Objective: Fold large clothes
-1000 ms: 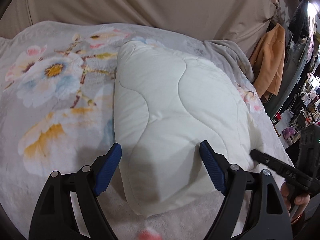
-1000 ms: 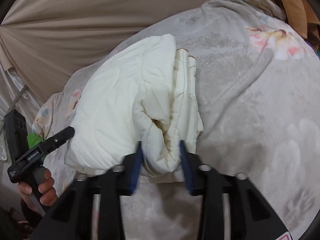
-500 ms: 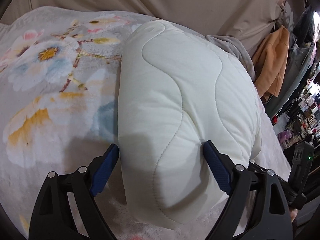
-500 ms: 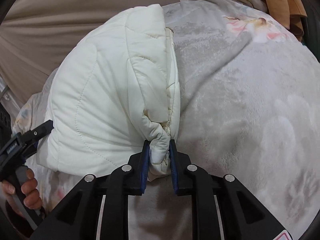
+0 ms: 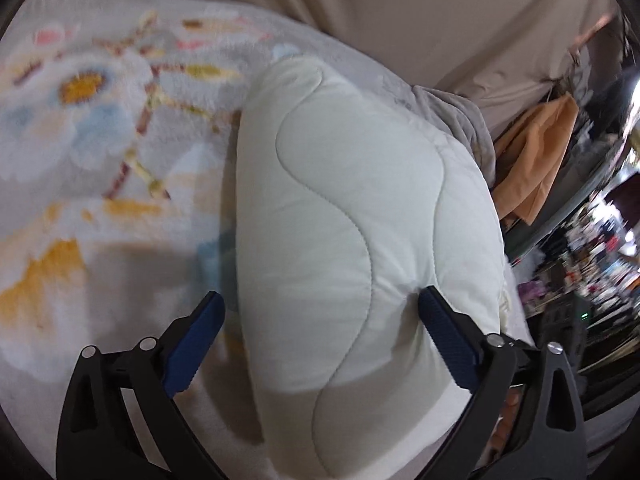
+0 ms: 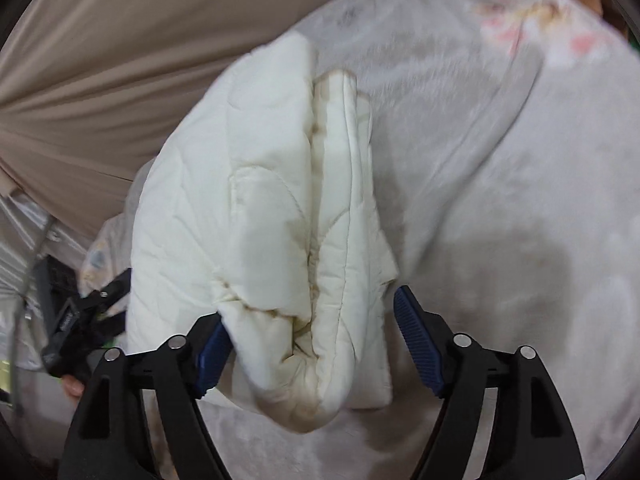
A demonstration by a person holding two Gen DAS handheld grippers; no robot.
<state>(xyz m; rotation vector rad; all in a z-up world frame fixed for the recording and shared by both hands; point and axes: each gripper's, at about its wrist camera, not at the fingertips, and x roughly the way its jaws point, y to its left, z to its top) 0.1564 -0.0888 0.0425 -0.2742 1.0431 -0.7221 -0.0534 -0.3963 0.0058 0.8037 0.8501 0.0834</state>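
Garment: folded white quilted jacket (image 5: 360,240), laid on floral blanket (image 5: 100,140).
Left tool (image 5: 320,340): opening, jacket between jaws, released.
Right tool (image 6: 308,344): opening, jacket edge between jaws, released.

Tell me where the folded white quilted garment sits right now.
The white quilted garment lies folded on the floral blanket, between the opening left gripper fingers; in the right wrist view, its layered edge sits between the opening right gripper fingers.

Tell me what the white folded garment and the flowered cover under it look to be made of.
White garment: looks like padded, quilted woven fabric with a smooth matte shell; wavy stitched seams and puffy panels suggest a filling, though the fibre cannot be told. Its layered edges show yellowish staining. Flowered cover: apparently plush fleece; a fuzzy, slightly shiny nap and soft-edged printed flowers.
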